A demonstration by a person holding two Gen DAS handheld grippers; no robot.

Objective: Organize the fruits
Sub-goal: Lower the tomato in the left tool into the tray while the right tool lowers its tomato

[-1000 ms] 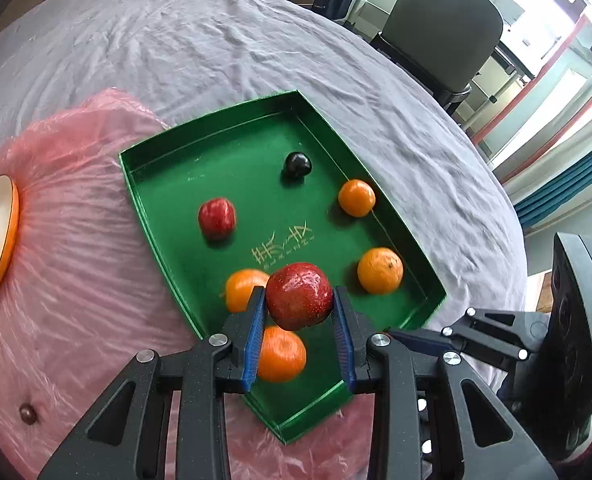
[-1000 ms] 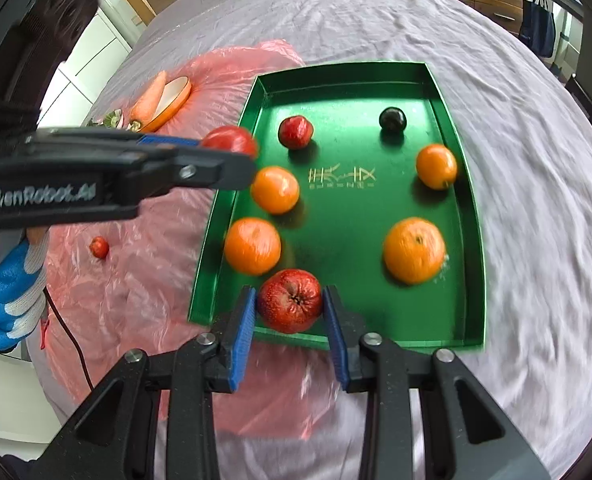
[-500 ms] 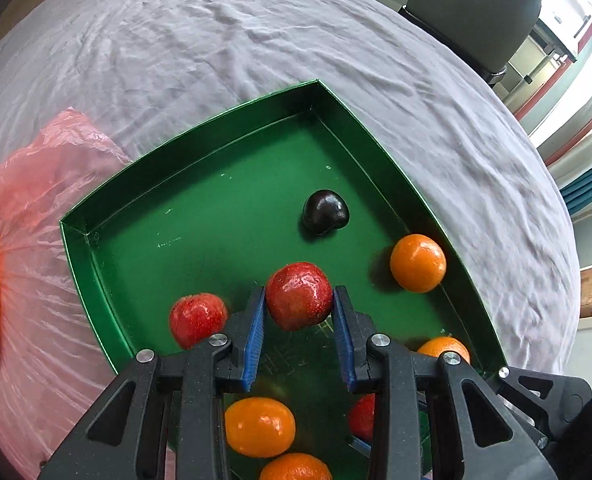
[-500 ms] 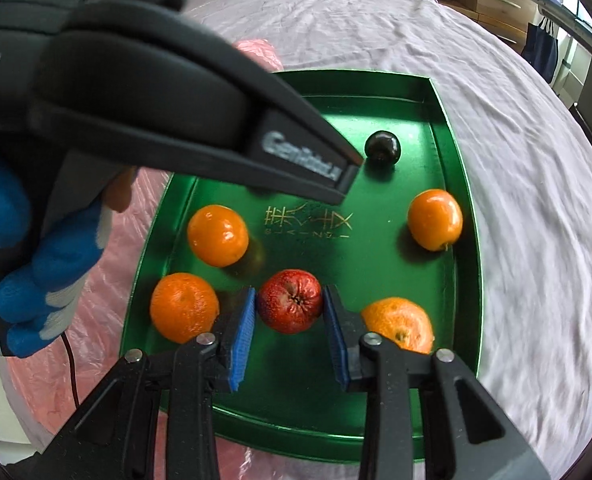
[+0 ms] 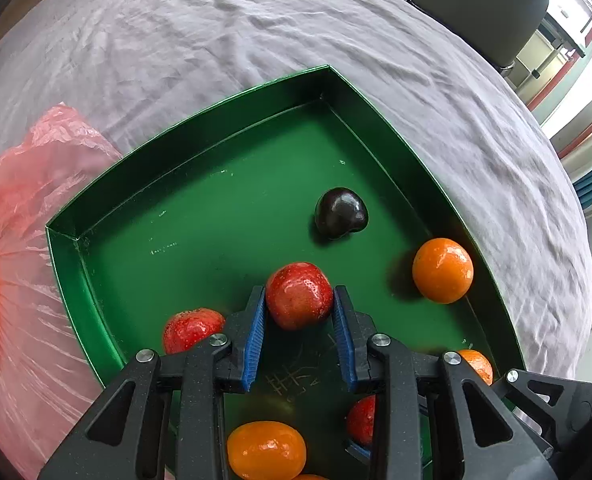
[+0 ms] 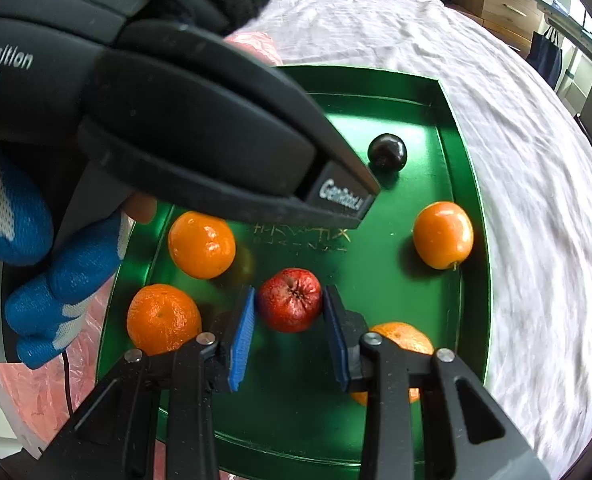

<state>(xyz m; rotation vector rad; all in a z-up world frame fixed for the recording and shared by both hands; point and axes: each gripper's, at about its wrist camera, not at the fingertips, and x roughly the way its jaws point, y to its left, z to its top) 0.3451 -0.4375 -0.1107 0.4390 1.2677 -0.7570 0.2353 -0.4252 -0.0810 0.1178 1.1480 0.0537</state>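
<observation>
Black tool (image 6: 288,320), blue pads (image 6: 242,336)

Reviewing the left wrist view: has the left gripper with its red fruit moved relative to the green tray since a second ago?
Yes. The left gripper, shut on the red fruit, has advanced from the green tray's near edge toward the dark fruit.

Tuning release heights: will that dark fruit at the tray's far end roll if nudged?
Probably. The dark fruit is rounded and glossy, so likely slick and free-rolling. Its slightly lopsided shape may make it wobble and stop soon. The green tray wall nearby should contain it.
</observation>
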